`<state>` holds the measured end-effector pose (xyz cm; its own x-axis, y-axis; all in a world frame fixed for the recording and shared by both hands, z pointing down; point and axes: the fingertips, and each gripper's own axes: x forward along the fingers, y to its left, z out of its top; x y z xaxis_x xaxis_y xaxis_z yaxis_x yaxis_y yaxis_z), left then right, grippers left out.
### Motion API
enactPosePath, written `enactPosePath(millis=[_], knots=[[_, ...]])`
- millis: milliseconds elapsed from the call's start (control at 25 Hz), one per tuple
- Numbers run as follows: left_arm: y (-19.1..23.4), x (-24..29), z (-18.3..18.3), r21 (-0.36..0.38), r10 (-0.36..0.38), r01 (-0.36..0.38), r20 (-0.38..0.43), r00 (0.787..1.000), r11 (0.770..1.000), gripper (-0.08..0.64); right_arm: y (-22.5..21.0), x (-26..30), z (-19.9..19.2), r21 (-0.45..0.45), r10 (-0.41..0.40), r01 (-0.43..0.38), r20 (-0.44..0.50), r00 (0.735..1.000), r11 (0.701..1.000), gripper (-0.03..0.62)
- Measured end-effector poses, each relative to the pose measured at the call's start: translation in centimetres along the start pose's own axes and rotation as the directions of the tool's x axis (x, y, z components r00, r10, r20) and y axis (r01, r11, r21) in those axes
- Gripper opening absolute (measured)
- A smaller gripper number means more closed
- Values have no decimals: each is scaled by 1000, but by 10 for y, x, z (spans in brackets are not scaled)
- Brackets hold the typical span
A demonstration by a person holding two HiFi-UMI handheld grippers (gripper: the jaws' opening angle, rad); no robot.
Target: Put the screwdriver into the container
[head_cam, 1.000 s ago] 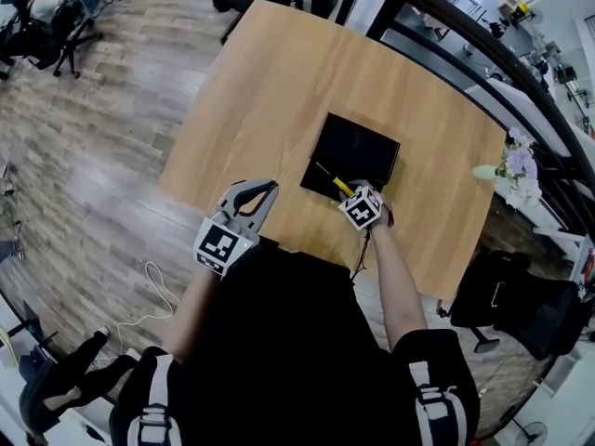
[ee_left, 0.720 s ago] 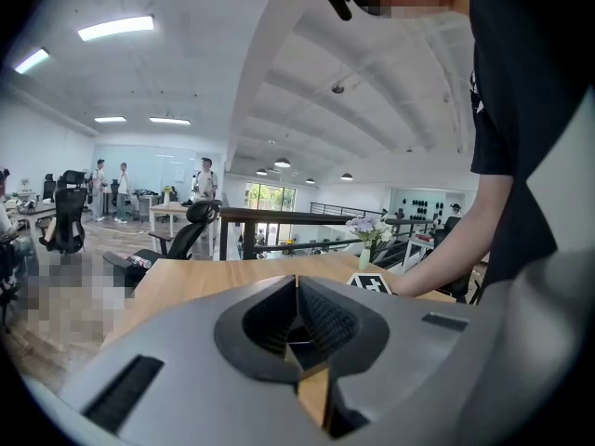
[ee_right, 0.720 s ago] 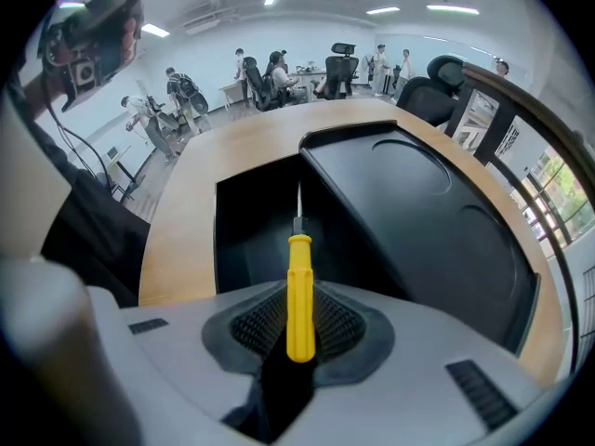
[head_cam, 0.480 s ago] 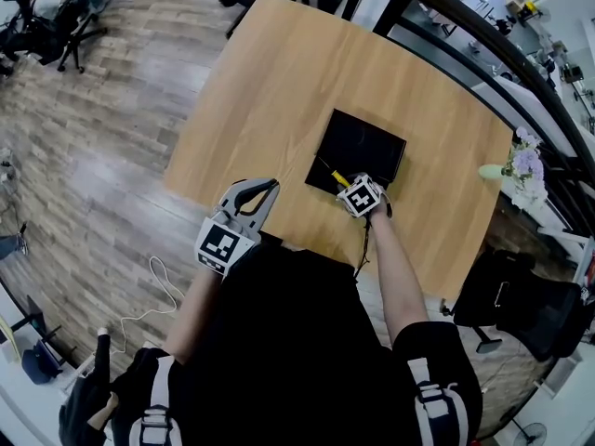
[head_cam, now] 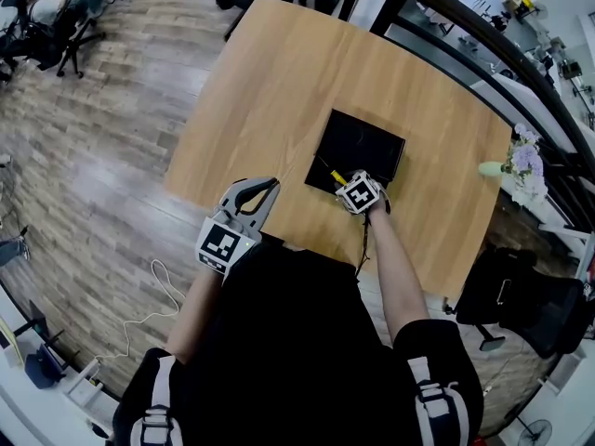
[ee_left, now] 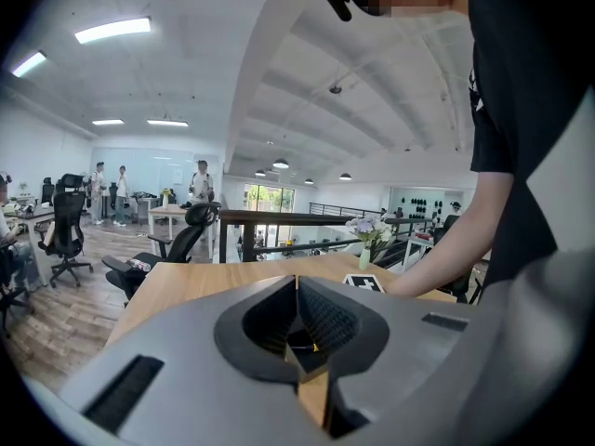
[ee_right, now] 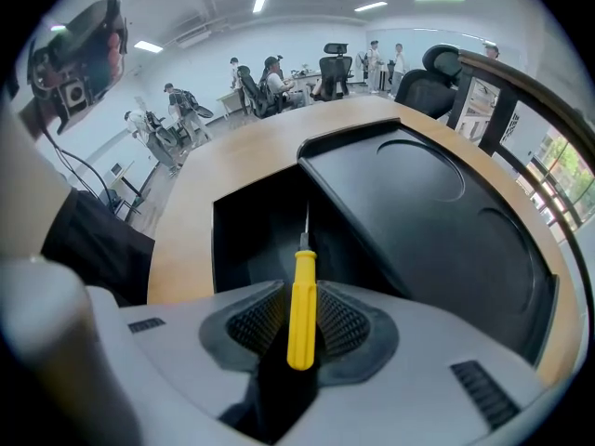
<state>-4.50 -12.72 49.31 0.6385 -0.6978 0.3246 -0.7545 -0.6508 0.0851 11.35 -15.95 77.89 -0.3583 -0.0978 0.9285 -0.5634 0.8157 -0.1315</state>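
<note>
Now, in the head view we see the right gripper [head_cam: 346,180] at the container's [head_cam: 376,142] near edge, tipped steeply down over it. The yellow screwdriver [head_cam: 336,176] pokes past its tips above the container's near-left corner. The left gripper [head_cam: 268,187] hangs well apart from the container, off its left side at the table [head_cam: 279,72] edge (we judge it has no part in this step).

In the left gripper view, its jaws are pressed together on nothing.

In the right gripper view, the screwdriver [ee_right: 300,309] stands between the jaws. Its long axis runs in line with them, and the shaft aims straight ahead into the container's [ee_right: 428,212] deep left compartment. The jaws have just been opening and look eased off the handle. We judge the release is in hand, with the tool over the container but not yet lying in it.
</note>
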Motion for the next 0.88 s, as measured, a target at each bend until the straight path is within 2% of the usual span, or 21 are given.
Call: enactPosePath(millis=[200, 600, 880], knots=[[-1, -1, 1, 0, -5, 5, 5, 1000, 1000, 28, 3, -8, 2, 1, 3, -3, 14, 1000, 1000, 132], [-9, 9, 7, 14, -58, 58, 25, 998, 998, 28, 2, -37, -2, 7, -56, 56, 113, 992, 998, 132], [-6, 12, 5, 29, -114, 114, 20, 993, 993, 28, 10, -56, -11, 76, -130, 118, 173, 976, 990, 129]])
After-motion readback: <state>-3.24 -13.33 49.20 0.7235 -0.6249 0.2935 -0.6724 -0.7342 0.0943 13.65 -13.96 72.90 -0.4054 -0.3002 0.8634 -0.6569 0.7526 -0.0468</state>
